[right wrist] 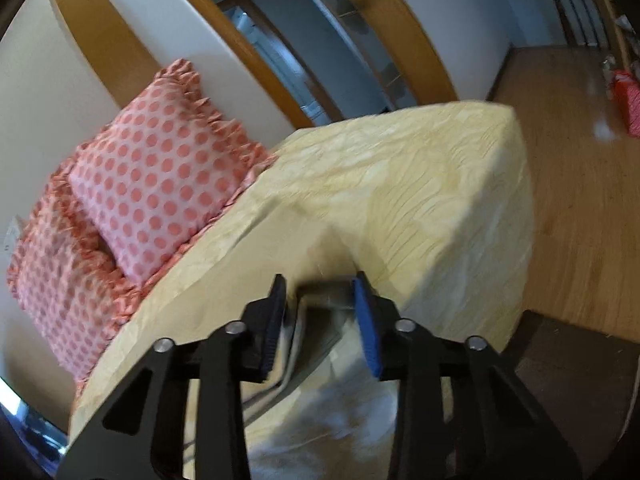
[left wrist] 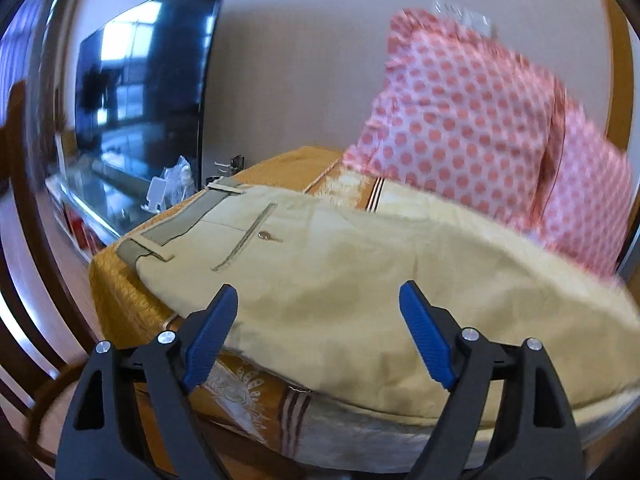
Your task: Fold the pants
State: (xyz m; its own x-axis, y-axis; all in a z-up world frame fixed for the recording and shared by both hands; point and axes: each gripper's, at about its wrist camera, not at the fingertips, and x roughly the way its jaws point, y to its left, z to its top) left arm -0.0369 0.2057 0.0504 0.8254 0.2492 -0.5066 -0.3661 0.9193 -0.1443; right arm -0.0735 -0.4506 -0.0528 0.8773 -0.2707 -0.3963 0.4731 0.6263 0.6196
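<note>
Beige pants (left wrist: 320,272) lie flat on a sofa seat, waistband (left wrist: 176,224) at the far left, back pocket up. My left gripper (left wrist: 318,304) is open and empty, just above the near edge of the pants at the seat part. My right gripper (right wrist: 320,284) has its blue pads partly closed around a bunched fold of the pants' fabric (right wrist: 316,316), lifted off the seat; the view is blurred.
Two pink polka-dot cushions (left wrist: 472,120) lean against the wall behind the pants, and show in the right wrist view (right wrist: 160,176). The seat has a yellow cover (right wrist: 420,184) and an orange patterned cloth (left wrist: 132,308). A dark TV (left wrist: 148,92) stands left. Wood floor (right wrist: 580,200) lies right.
</note>
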